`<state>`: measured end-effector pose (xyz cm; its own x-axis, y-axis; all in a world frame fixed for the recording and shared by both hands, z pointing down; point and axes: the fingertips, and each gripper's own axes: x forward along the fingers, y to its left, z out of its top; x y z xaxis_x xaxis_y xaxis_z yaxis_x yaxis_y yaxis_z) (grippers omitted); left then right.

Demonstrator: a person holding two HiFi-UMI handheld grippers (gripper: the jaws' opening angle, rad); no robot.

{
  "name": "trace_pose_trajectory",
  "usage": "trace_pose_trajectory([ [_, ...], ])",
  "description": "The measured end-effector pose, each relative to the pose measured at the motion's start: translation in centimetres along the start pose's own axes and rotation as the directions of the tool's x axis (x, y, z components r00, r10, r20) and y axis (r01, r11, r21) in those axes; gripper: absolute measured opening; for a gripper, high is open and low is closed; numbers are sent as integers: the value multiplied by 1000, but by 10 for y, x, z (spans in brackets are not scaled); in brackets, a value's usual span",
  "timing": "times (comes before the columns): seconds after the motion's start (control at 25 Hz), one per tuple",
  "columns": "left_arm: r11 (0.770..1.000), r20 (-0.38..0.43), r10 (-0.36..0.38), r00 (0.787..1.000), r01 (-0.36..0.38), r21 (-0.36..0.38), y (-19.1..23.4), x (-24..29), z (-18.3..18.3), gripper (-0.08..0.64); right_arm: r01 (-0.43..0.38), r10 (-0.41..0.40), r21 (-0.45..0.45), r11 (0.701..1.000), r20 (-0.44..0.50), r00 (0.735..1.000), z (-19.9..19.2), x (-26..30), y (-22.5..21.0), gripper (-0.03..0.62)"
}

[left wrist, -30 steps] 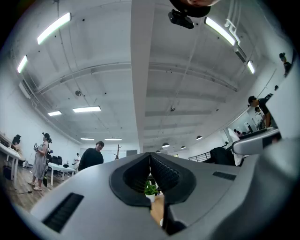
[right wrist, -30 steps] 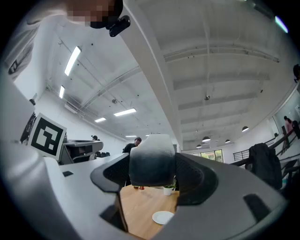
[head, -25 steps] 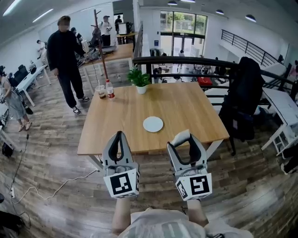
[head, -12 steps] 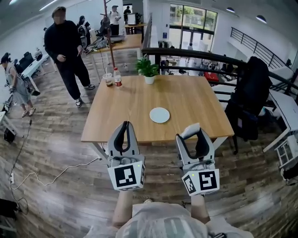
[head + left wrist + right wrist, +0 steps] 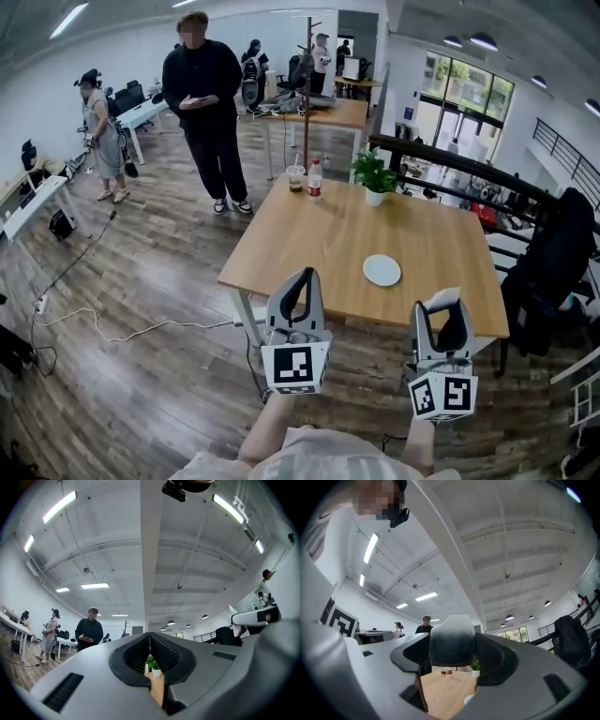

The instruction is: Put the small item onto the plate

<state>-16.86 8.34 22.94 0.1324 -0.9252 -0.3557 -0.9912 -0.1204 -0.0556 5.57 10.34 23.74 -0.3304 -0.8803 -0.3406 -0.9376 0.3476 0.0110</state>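
item in hand, plate bare – grippers at the table's near side
left gripper (image 5: 301,277): jaws pressed together on nothing. plate (image 5: 382,270): lies alone on the table (image 5: 309,234). right gripper (image 5: 442,307): pinches the small item (image 5: 451,641), a pale block, short of the plate. risk – a slack pinch drops it to the floor. long axis seemingly along the jaws, free end toward the table.
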Motion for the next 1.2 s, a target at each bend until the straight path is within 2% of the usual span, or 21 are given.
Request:
trace_pose_trajectory([
  [0.16,1000,-2,26,1000,-26,4,26,-4,-3,9,-35,34,75,997,18,999,-1,7,24,310],
  [0.36,1000,16,2,1000,-2,-1,40,3,0,9,-15,14,31,999,29,999,0,14,38,310],
  [0.64,997,38,-75,996,76,-2,40,15,1,9,68,-68,-10,998,35,997,2,7,43,310],
  [0.84,990,31,-140,990,141,-32,19,33,-6,9,107,-102,-71,992,63,993,17,10,32,310],
  [1.04,985,16,-168,986,169,-33,-1,52,-32,9,85,-78,-78,993,92,993,0,26,12,310],
  [1.2,984,4,-177,984,177,2,-11,86,-53,9,78,-67,-84,993,125,990,-17,59,-16,310],
])
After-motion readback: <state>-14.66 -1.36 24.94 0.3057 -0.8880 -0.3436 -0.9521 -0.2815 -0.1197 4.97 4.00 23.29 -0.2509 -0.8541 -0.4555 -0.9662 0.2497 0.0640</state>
